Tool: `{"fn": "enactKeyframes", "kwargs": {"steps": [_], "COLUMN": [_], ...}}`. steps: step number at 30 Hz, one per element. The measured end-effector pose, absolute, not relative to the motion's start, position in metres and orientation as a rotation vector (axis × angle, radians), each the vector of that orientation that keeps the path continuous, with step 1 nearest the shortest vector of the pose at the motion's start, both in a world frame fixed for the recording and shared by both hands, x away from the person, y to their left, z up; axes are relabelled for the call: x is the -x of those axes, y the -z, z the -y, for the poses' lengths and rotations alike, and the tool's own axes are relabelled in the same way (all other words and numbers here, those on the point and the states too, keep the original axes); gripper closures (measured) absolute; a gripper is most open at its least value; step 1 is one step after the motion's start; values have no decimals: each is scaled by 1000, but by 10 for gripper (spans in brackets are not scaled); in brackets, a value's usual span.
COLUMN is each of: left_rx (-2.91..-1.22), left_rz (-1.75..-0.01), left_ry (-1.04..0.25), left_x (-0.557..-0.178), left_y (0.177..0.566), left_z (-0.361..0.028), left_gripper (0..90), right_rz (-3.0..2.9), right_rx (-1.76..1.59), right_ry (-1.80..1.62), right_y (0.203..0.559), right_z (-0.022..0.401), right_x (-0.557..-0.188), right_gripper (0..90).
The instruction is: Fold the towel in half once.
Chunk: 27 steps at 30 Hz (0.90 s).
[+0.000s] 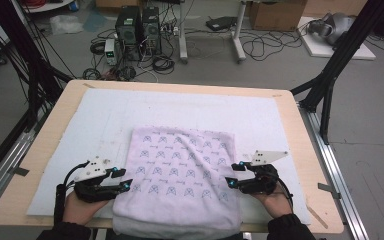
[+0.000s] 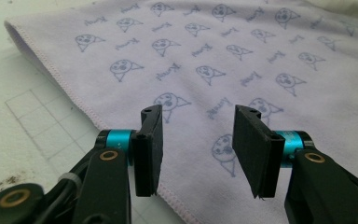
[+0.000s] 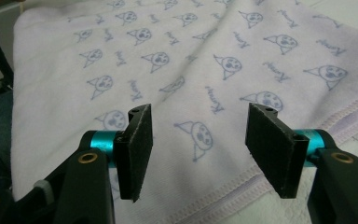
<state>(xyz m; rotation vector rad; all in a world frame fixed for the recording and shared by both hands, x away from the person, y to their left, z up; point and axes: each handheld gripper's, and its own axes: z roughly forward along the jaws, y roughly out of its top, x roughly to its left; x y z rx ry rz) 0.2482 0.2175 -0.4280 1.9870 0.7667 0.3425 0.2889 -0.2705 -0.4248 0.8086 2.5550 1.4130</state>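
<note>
From the high view, a pale lilac towel (image 1: 180, 175) with a small blue print is seen spread on the white mat (image 1: 80, 130) that covers the tabletop (image 1: 307, 165), with its near edge draped over the near side of the tabletop. The left claw (image 1: 121, 179) is held at the towel's left edge and the right claw (image 1: 235, 175) at its right edge, both pointed inward toward the cloth.

In the left gripper view, the left claw (image 2: 198, 149) is seen released, its jaws well apart with nothing pinched between them. The towel (image 2: 223, 60) lies flat just beyond and below the pads, its stitched hem running diagonally past the left pad, with the gridded mat (image 2: 32, 121) off to the left.

In the right gripper view, same deal: the right claw (image 3: 212, 147) is released, nothing gripped. The towel (image 3: 168, 70) is spread under and beyond the jaws, and its hemmed edge is seen crossing below the right pad.
</note>
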Motion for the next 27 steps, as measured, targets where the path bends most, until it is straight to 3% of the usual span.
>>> {"fn": "enactKeyframes", "kwargs": {"steps": [27], "left_rx": [-1969], "left_rz": [-764], "left_ry": [-334], "left_x": [-284], "left_y": [409], "left_z": [-215], "left_gripper": [459], "right_rz": [-2571], "right_rx": [-755], "right_ry": [-1388], "right_y": [411], "right_z": [256], "right_x": [-316], "right_gripper": [344]}}
